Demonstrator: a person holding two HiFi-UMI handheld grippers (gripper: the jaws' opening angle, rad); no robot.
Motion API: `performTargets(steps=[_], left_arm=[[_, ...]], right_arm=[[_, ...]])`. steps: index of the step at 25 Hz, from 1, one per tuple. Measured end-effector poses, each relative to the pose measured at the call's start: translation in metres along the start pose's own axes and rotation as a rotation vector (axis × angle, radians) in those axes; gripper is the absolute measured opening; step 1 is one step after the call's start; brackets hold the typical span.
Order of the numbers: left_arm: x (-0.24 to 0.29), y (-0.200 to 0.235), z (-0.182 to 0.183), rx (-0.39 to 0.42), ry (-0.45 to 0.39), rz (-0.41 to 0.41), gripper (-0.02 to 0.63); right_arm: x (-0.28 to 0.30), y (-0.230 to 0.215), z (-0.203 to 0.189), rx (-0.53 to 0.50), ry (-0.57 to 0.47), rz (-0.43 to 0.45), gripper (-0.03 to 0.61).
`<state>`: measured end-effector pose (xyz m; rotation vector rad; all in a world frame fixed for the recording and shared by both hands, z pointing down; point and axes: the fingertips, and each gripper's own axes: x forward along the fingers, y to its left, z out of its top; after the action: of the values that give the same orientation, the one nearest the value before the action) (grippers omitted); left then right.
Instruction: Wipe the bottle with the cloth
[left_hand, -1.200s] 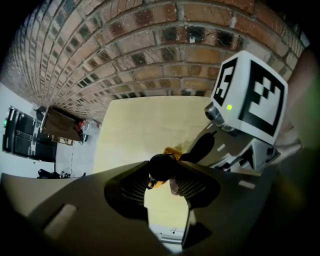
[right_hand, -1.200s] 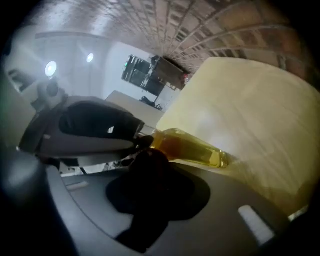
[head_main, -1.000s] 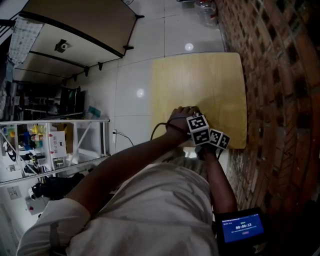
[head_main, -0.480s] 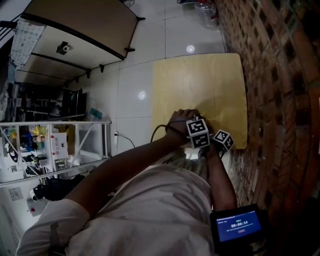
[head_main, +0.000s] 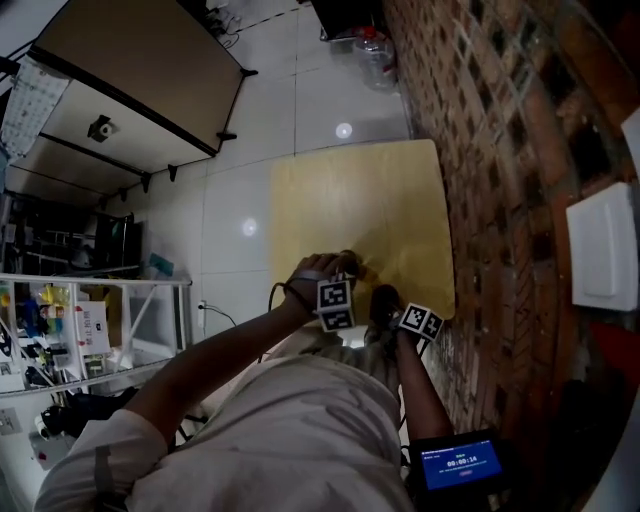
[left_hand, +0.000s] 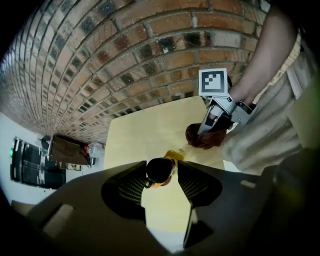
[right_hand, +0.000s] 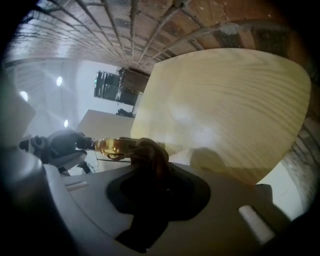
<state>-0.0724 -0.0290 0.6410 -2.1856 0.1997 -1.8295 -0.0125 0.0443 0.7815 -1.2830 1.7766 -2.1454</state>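
Left tool (left_hand: 162, 164) was opening its jaws, bottle (left_hand: 159, 171) cap between them (sliver of gap on one side). Right tool (right_hand: 151, 172) pinched brown cloth (right_hand: 149, 152), touching bottle's body.

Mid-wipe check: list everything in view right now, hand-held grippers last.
Brick wall: one, red-brown, right of the table.
Light wooden table: one, pale yellow, against the wall.
Amber bottle with dark cap: one, near the table's front edge.
Crumpled brown cloth: one, beside the bottle's body.
White wall plate: one, on the brick wall.
Clear plastic jug: one, floor beyond the table.
Blue-lit screen: one, bottom right.
Left hand-held gripper: one, dark grey, jaws opening around the bottle's cap.
Right hand-held gripper: one, grey, shut on the cloth.
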Motion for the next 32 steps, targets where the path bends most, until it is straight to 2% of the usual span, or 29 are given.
performTargets(steps=[6, 10, 12, 14, 16, 18, 20, 22, 25, 27, 30, 32], left_arm=[[-0.001, -0.004, -0.016, 0.237, -0.004, 0.013, 0.247], [-0.002, 0.007, -0.026, 0.250, -0.004, 0.055, 0.245], [-0.007, 0.017, -0.029, 0.318, -0.009, 0.113, 0.244], [-0.019, 0.027, -0.026, 0.494, -0.035, 0.183, 0.244], [-0.028, 0.029, -0.022, 0.733, -0.078, 0.219, 0.244], [-0.023, 0.024, -0.025, 0.966, -0.085, 0.229, 0.244], [-0.014, 0.020, -0.024, 1.077, -0.097, 0.217, 0.246], [-0.006, 0.016, -0.020, 1.096, -0.120, 0.191, 0.266], [0.000, 0.002, -0.008, 1.080, -0.191, 0.122, 0.276], [0.004, -0.012, -0.006, 1.124, -0.221, 0.088, 0.270], [0.008, -0.021, -0.005, 1.197, -0.229, 0.106, 0.198], [0.007, -0.018, -0.006, 1.206, -0.230, 0.111, 0.199]], right_arm=[[-0.008, 0.019, -0.015, -0.171, 0.065, -0.035, 0.081], [-0.013, 0.031, -0.009, -0.231, 0.055, -0.042, 0.081], [-0.018, 0.040, -0.006, -0.281, 0.054, -0.044, 0.081], [-0.024, 0.048, -0.004, -0.327, 0.055, -0.041, 0.081], [-0.031, 0.053, -0.003, -0.357, 0.056, -0.039, 0.081], [-0.038, 0.053, -0.004, -0.363, 0.056, -0.044, 0.081], [-0.041, 0.050, -0.005, -0.356, 0.055, -0.050, 0.081], [-0.040, 0.050, -0.007, -0.347, 0.049, -0.051, 0.081], [-0.040, 0.051, -0.009, -0.331, 0.036, -0.047, 0.081], [-0.040, 0.049, -0.011, -0.311, 0.027, -0.045, 0.081], [-0.041, 0.044, -0.015, -0.281, 0.016, -0.049, 0.081], [-0.042, 0.043, -0.017, -0.272, 0.012, -0.050, 0.081]])
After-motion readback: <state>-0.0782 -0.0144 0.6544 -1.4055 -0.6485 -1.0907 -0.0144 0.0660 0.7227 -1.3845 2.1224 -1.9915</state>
